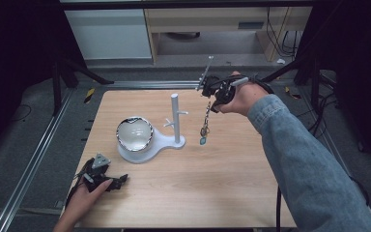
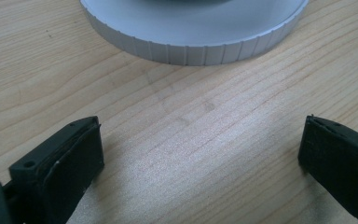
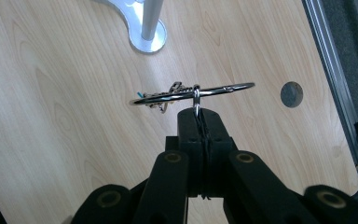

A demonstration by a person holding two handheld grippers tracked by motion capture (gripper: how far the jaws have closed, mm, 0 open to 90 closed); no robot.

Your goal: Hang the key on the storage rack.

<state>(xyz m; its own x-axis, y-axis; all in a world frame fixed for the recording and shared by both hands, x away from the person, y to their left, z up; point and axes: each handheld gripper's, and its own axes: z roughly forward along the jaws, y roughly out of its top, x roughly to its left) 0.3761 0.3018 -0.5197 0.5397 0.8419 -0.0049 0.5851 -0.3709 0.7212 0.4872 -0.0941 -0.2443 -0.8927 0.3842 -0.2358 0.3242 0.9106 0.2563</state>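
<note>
Silver keychain (image 3: pixel 192 95) clamped in my right gripper (image 3: pixel 199 122), hanging above the wooden table (image 1: pixel 212 179).
White stand (image 1: pixel 175 121) with glossy bowl (image 1: pixel 134 134) sits just left; my left gripper (image 2: pixel 200 154) rests released near its base.

A pale, matt wood grain is shown on the bench (image 3: pixel 65 116). The key ring (image 3: pixel 193 93) is seen as polished, glossy metal. The stand (image 1: pixel 176 118) looks smooth, matt white plastic; the claw pads (image 2: pixel 77 158) look matt black.

lab | wooden table (image 1: pixel 212 183) on aluminium rails (image 1: pixel 34 159) | black curtains (image 1: pixel 9 58) | loose cables (image 1: pixel 282 41)
</note>
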